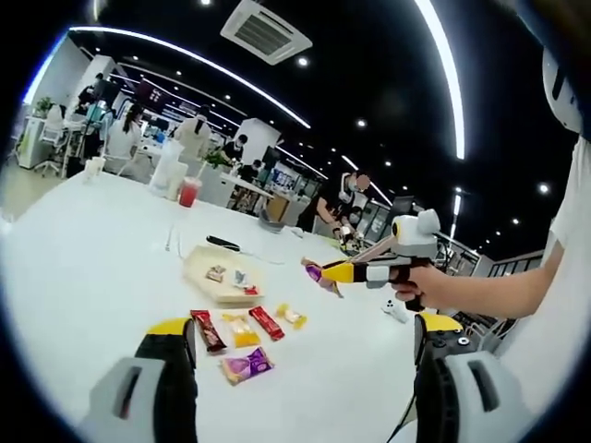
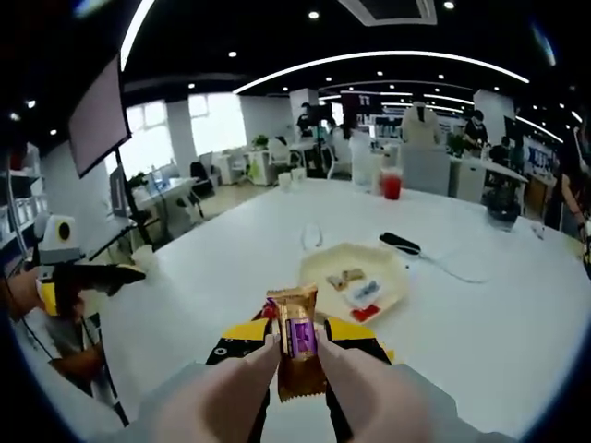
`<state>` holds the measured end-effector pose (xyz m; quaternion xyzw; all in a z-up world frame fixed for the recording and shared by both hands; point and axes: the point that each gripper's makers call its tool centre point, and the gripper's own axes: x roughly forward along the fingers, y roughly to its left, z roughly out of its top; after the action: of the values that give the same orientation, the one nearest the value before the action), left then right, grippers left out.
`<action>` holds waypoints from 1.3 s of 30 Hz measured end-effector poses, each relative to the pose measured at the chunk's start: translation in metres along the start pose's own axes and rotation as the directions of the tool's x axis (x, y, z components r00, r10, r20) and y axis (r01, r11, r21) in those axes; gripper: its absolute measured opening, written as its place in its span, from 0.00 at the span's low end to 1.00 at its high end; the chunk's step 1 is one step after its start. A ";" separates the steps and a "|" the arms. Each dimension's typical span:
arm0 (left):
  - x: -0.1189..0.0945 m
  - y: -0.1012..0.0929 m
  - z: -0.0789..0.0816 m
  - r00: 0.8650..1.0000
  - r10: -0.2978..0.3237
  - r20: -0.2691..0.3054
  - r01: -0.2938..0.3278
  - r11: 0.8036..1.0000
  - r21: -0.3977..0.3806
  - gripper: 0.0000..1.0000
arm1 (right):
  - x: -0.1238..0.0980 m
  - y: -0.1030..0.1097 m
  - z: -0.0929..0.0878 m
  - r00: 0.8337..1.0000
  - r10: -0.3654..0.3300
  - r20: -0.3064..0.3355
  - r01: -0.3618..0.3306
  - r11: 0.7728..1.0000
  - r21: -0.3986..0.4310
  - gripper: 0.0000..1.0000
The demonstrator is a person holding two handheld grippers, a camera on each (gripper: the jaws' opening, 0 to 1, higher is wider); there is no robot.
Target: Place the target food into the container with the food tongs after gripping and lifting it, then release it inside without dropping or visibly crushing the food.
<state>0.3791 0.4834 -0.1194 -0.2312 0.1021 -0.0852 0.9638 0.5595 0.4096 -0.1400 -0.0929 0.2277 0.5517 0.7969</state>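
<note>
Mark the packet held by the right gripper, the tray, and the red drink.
gold-and-purple snack packet (image 2: 298, 337), right gripper view, its purple label.
cream tray (image 2: 323, 257), right gripper view, its near-left rim.
red drink cup (image 2: 392, 186), right gripper view, its body.

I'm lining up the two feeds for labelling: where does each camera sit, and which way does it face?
Left gripper view: rides the left claw, looking across the white table at the tray and loose snack packets; the right claw and the person's hand enter from the right.
Right gripper view: rides the right claw, shut on a brown-purple snack packet, facing the tray; the left claw enters from the left.
Shared: table, tray, red drink.
</note>
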 end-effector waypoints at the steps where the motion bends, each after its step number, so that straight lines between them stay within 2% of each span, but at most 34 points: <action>1: 0.000 0.000 0.000 1.000 -0.002 0.001 0.002 1.000 0.000 0.99 | 0.000 0.001 0.001 1.000 0.002 0.000 -0.002 1.000 -0.002 0.21; 11: -0.003 -0.003 -0.004 1.000 -0.007 -0.008 0.007 1.000 -0.004 0.99 | 0.011 0.000 0.012 1.000 0.005 0.005 -0.005 1.000 -0.024 0.21; 18: -0.008 0.000 -0.003 1.000 0.001 -0.003 -0.001 1.000 -0.004 0.99 | 0.020 -0.005 0.027 1.000 0.000 0.023 0.000 0.999 -0.032 0.21; 30: -0.020 0.003 -0.007 0.999 0.035 -0.001 -0.035 0.999 -0.004 0.99 | 0.032 -0.010 0.033 1.000 0.006 0.007 -0.005 0.997 -0.078 0.21; 39: -0.022 0.001 -0.006 0.998 0.050 0.026 -0.049 0.999 -0.019 0.99 | 0.032 -0.016 0.042 1.000 0.004 -0.002 -0.004 0.994 -0.111 0.21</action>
<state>0.3570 0.4862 -0.1220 -0.2384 0.0956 -0.0574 0.9648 0.5941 0.4471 -0.1197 -0.1370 0.1974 0.5650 0.7894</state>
